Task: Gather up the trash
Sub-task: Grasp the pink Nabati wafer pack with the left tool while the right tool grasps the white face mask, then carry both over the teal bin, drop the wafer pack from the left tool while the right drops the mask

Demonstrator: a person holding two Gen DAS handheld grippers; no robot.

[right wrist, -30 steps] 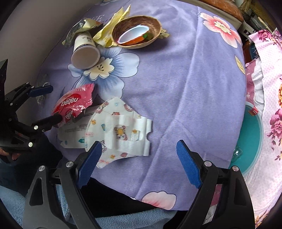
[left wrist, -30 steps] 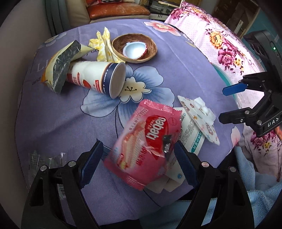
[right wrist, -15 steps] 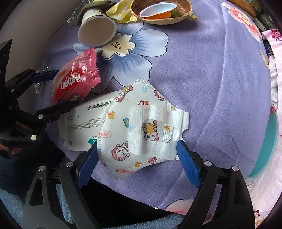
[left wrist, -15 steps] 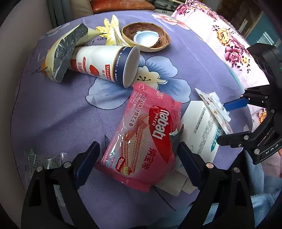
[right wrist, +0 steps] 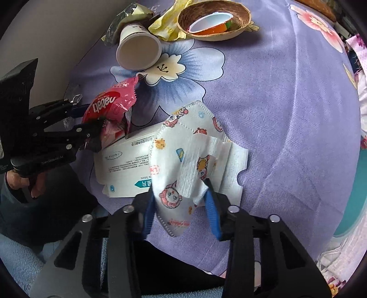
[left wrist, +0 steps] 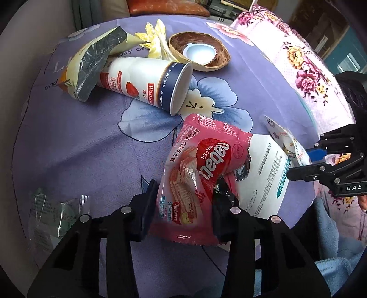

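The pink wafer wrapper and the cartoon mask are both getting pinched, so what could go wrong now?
1. The pink wafer wrapper is crumpled between the left gripper jaws, which have just been closing; slick film might slip.
2. The cartoon face mask in the right gripper overlaps the flattened white tablet box, which may drag along.

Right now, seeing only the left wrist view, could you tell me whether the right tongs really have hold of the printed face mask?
Observer: Yes. The right tongs have just been closing, and both pads now pinch the lower fold of the face mask.
Operator: Thank you. Is anything under the white lid in the bowl?
Observer: Yes, an orange cup lies tilted in the bowl, with that lid on it.
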